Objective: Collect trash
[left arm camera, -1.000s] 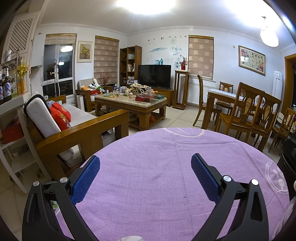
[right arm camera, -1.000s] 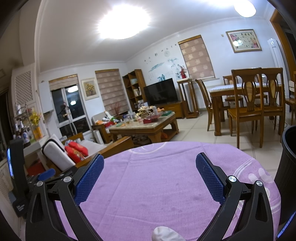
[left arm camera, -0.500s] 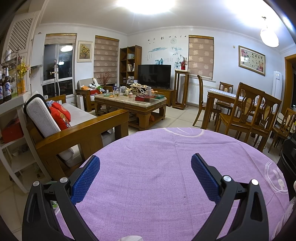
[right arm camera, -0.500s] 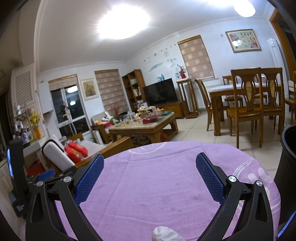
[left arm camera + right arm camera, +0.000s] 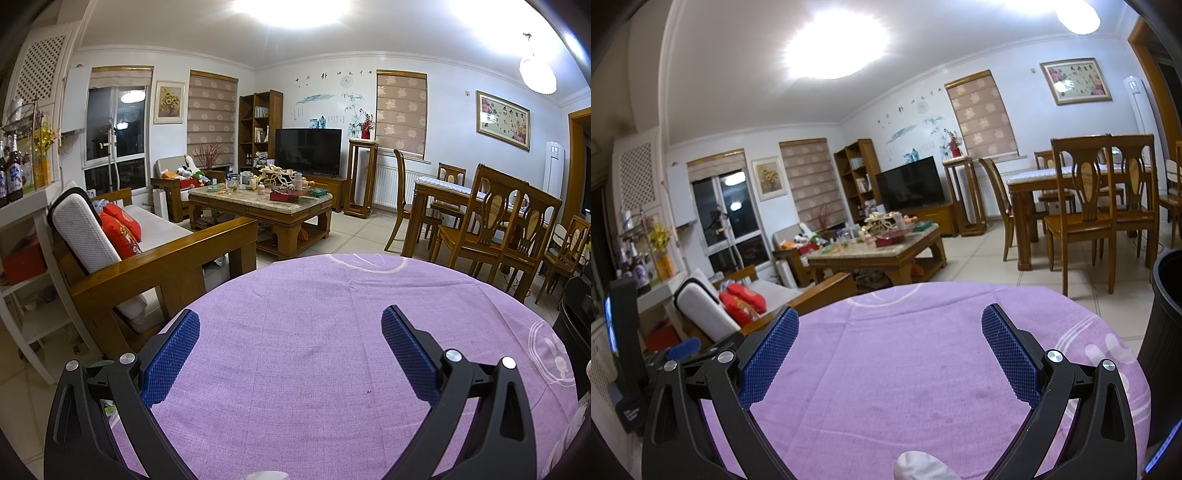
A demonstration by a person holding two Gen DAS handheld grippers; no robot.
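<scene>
Nothing's budged in the last second: left gripper [image 5: 290,326] and right gripper [image 5: 890,325] both hang spread wide, white crumpled trash [image 5: 919,466] at 6 o'clock, black bin [image 5: 1167,332] at 3 o'clock, pickup not started.

Chinese characters on the framed picture [image 5: 503,120] and the wall decal [image 5: 324,75] are too small to read

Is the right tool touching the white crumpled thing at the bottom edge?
Apart. In the right wrist view the right tool is open, and the white crumpled thing lies on the purple tablecloth between its arms, with cloth visible on both sides.
</scene>
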